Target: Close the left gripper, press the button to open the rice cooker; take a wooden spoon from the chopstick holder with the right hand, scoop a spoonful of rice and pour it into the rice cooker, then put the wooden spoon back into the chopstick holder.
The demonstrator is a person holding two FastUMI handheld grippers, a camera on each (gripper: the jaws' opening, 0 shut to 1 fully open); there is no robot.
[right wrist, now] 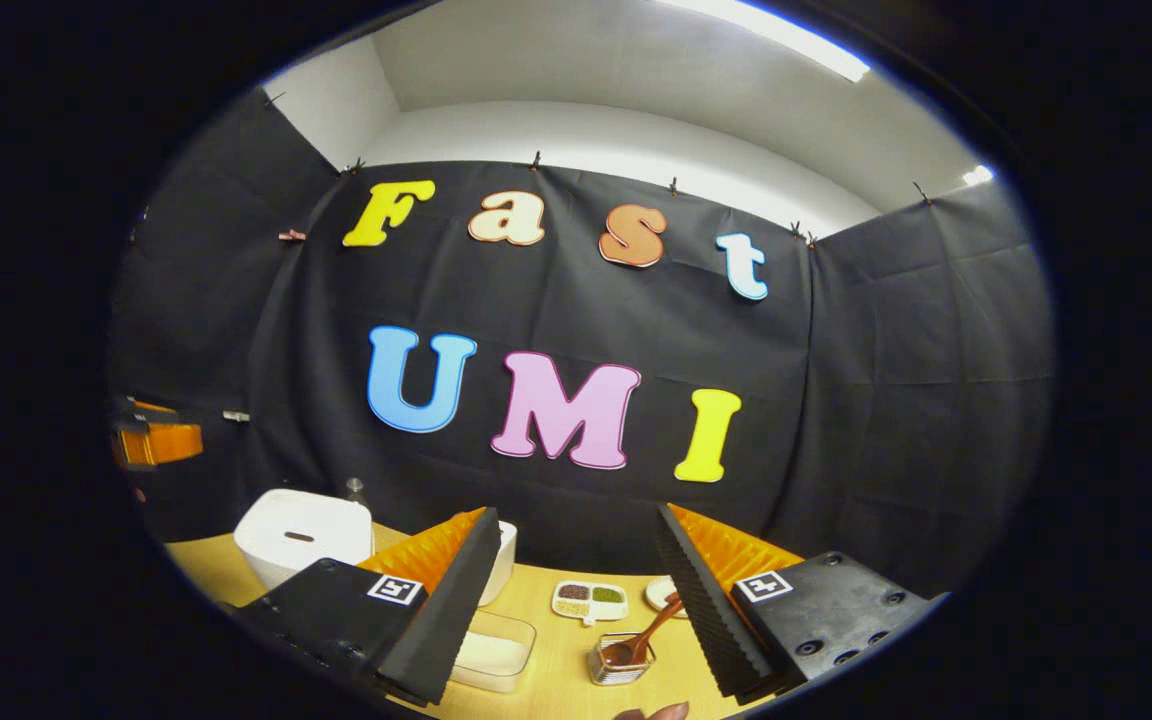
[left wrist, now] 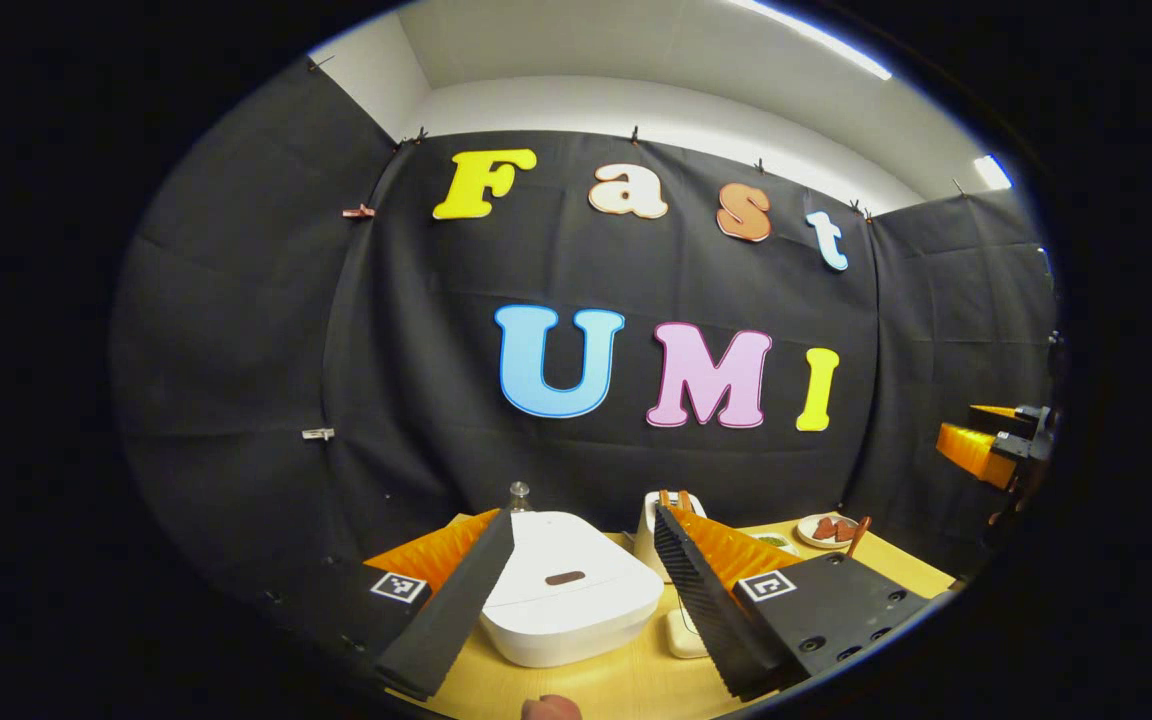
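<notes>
Both released — left claw (left wrist: 581, 590) spread above closed rice cooker (left wrist: 568, 600), right claw (right wrist: 576, 610) above wooden spoon (right wrist: 636, 640).

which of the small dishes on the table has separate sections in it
The rectangular divided dish, seen in the right gripper view between the right tool's fingers: it holds different fillings in separate compartments. The round dish right of it has no dividers.

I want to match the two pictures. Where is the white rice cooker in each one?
Left gripper view: rice cooker bottom centre, between the open fingers.
Right gripper view: rice cooker lower left, beyond the left finger.
Shared landmark: the yellow table it stands on.
</notes>
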